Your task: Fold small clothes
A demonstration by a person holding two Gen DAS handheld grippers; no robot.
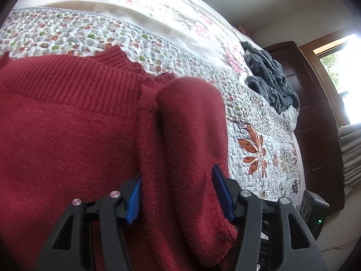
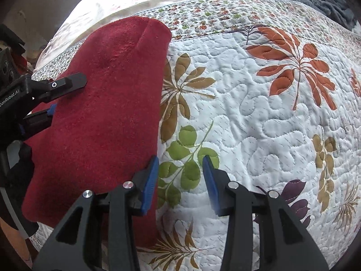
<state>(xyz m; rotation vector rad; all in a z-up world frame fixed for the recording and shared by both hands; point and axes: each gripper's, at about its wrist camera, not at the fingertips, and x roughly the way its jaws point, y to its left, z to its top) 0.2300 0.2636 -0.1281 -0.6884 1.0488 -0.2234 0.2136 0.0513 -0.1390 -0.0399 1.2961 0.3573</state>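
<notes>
The left gripper's blue fingers stand apart with a thick fold of the red sweater between them, though whether they pinch it or only straddle it I cannot tell. The right gripper is open and holds nothing, its left finger at the sweater's edge and the other over the bare quilt. The sweater lies folded on the flowered quilt, with a grey blanket heaped well beyond it.

Quilted floral bed bears red sweater, grey blanket.
</notes>
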